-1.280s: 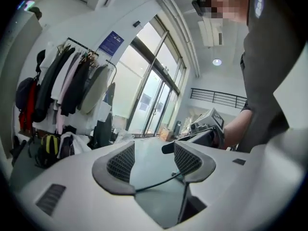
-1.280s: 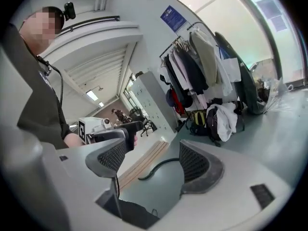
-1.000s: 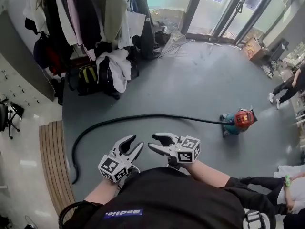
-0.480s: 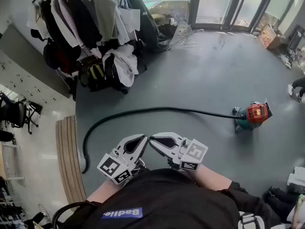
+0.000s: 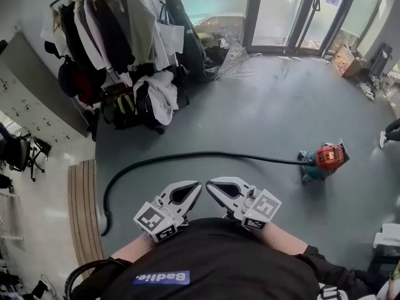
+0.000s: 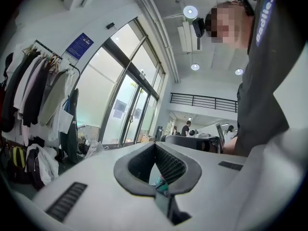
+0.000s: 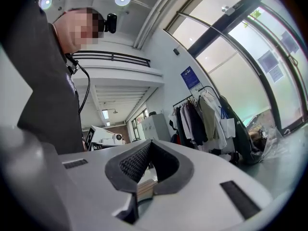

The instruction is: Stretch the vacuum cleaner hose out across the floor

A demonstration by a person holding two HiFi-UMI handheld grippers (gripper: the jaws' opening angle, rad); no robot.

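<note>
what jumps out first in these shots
A long black hose snakes across the grey floor from a red and teal vacuum cleaner at right, curving down beside a wooden strip at left. Nearest the camera, the left claw and right claw point inward, shut and empty, the right one's jaws having just been closing. A crowded clothes rack fills the upper left.

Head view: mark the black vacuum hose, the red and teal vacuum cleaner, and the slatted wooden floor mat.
Black vacuum hose (image 5: 200, 154), head view, middle of its run.
Red and teal vacuum cleaner (image 5: 329, 157), head view, red body.
Slatted wooden mat (image 5: 84, 217), head view, centre slats.
</note>
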